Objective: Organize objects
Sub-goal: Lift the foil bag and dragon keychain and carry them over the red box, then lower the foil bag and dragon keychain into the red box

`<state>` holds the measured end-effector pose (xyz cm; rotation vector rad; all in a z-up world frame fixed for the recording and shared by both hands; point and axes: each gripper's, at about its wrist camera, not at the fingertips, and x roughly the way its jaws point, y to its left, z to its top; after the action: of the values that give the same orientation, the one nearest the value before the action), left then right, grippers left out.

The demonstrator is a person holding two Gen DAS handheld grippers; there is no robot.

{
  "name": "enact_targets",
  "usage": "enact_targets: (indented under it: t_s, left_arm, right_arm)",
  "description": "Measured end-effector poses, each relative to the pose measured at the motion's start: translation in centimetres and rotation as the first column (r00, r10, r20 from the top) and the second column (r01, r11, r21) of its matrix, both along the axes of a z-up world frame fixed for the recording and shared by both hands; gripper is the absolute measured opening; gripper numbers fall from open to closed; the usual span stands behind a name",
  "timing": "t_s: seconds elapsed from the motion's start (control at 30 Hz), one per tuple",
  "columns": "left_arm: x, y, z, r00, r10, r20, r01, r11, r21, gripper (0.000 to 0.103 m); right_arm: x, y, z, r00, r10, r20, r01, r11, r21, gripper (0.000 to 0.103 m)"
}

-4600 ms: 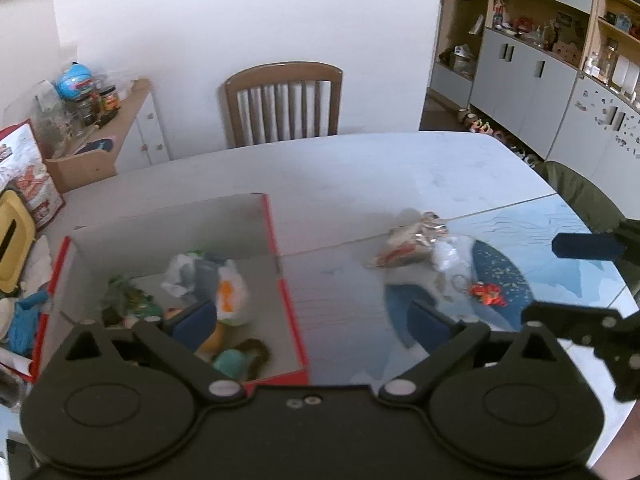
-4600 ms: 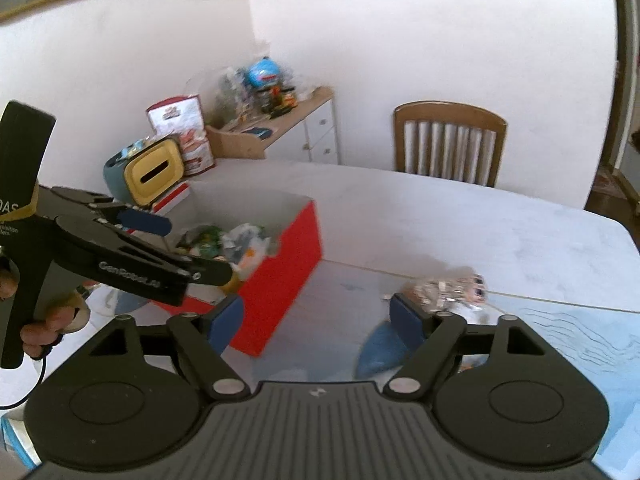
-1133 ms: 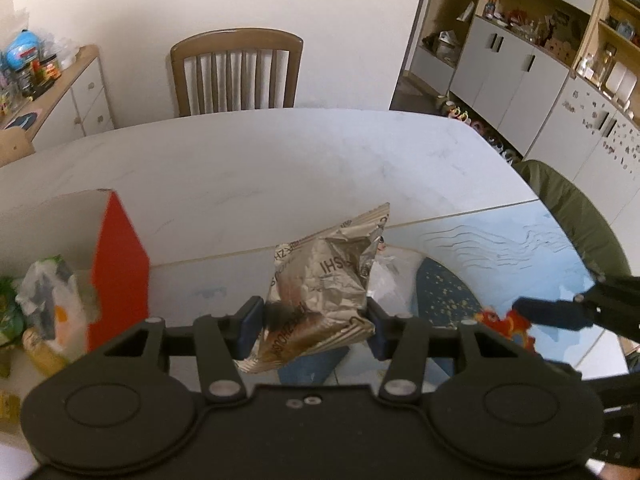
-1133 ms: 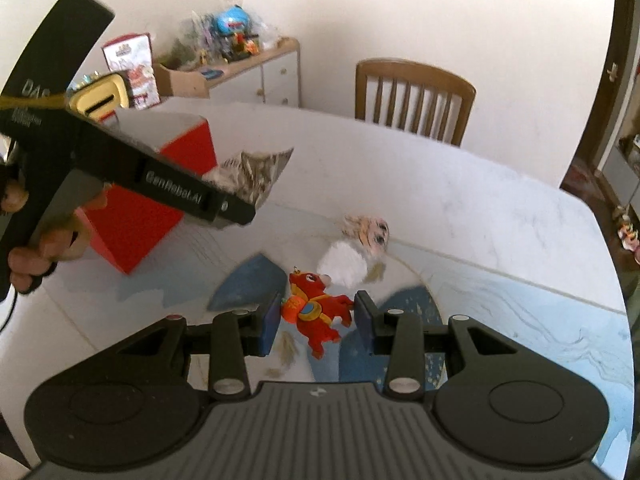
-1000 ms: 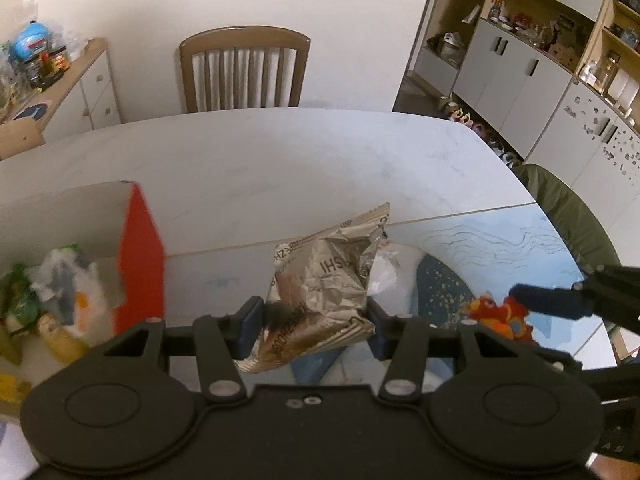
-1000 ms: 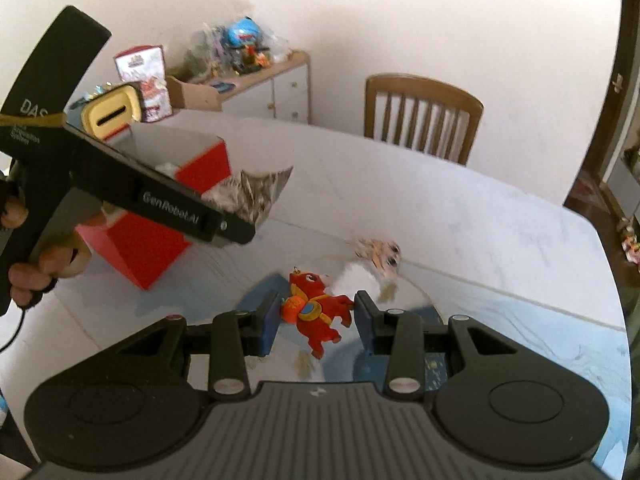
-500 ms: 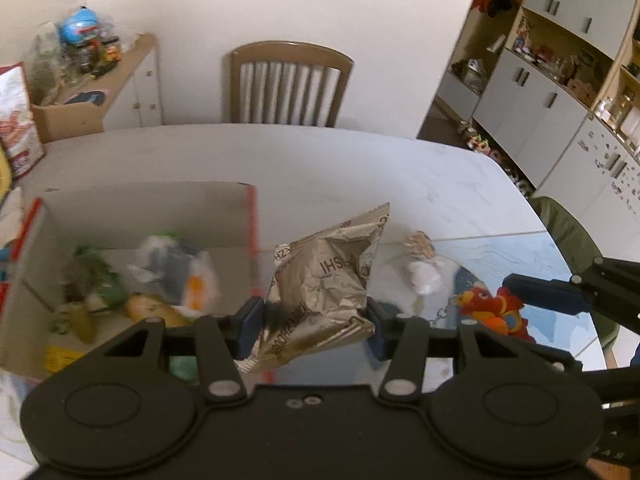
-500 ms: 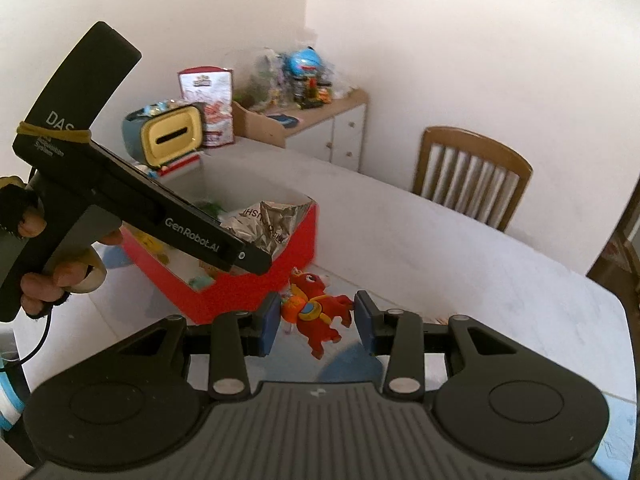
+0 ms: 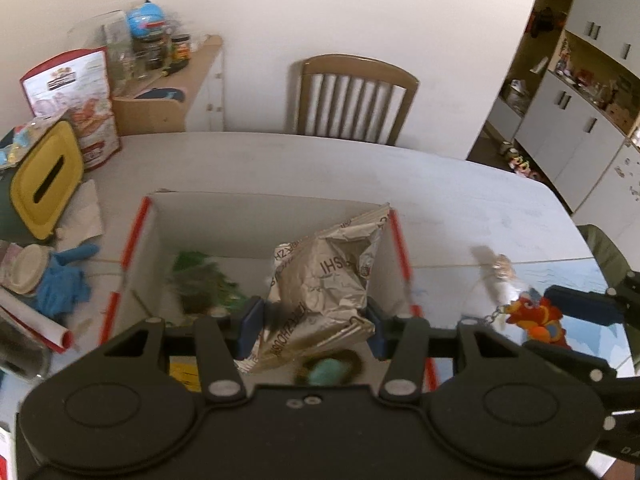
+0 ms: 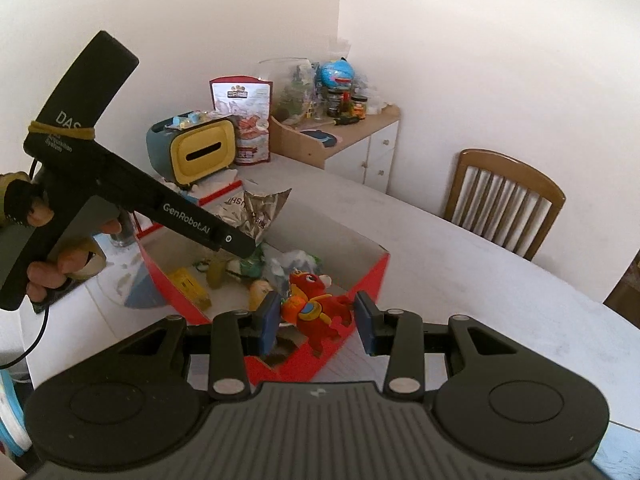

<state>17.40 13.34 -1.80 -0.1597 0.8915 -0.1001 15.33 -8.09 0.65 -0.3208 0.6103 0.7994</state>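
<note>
My left gripper (image 9: 314, 326) is shut on a crumpled silver foil bag (image 9: 324, 280) and holds it above the open red-sided box (image 9: 134, 236). Several small items lie in that box, among them green packets and a teal piece. From the right wrist view the same bag (image 10: 256, 208) hangs over the box's far side, past the left gripper (image 10: 240, 244). My right gripper (image 10: 316, 322) is shut on a red plush dragon (image 10: 316, 308) over the near corner of the box (image 10: 368, 280). The dragon (image 9: 536, 316) also shows to the box's right.
A small white doll keychain (image 9: 496, 272) lies on the table right of the box. Left of the box are a yellow-faced teal tissue holder (image 9: 44, 184), a blue glove (image 9: 60, 284) and a snack bag (image 9: 76, 100). A wooden chair (image 9: 356, 100) stands behind the table.
Both grippers have swung left with their loads. The red box went from the left edge of the left view to beneath the foil bag, and the dragon now hangs over the box's corner.
</note>
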Motion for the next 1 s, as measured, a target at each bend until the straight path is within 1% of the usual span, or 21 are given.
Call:
enact_targets:
  t_s: [0.23, 0.47, 0.6, 0.7, 1.0]
  left_arm:
    - [1.9, 4.3, -1.4, 0.999, 0.033, -0.027, -0.032, 0.999, 0.028, 0.051]
    - [4.1, 6.4, -3.4, 0.998, 0.021, -0.057, -0.017, 0.997, 0.075, 0.051]
    - [5.4, 6.8, -4.4, 0.997, 0.013, -0.074, -0.006, 0.996, 0.094, 0.051]
    - [6.3, 6.7, -4.9, 0.997, -0.013, -0.078, 0.021, 0.993, 0.113, 0.051]
    - [8.3, 5.7, -6.4, 0.994, -0.051, -0.092, 0.064, 0.988, 0.142, 0.051]
  right_arm:
    - [0.8, 4.0, -0.9, 0.999, -0.013, -0.039, 0.013, 1.0, -0.003, 0.039]
    - [1.9, 7.1, -3.0, 0.997, -0.025, -0.068, 0.022, 0.999, -0.044, 0.039]
    - [2.7, 8.7, -4.3, 0.995, -0.027, -0.091, 0.021, 0.998, -0.066, 0.039]
    - [3.4, 10.0, -5.5, 0.993, -0.027, -0.113, 0.017, 0.996, -0.089, 0.039]
    - [4.7, 13.1, -9.3, 0.978, -0.025, -0.207, -0.004, 0.99, -0.139, 0.039]
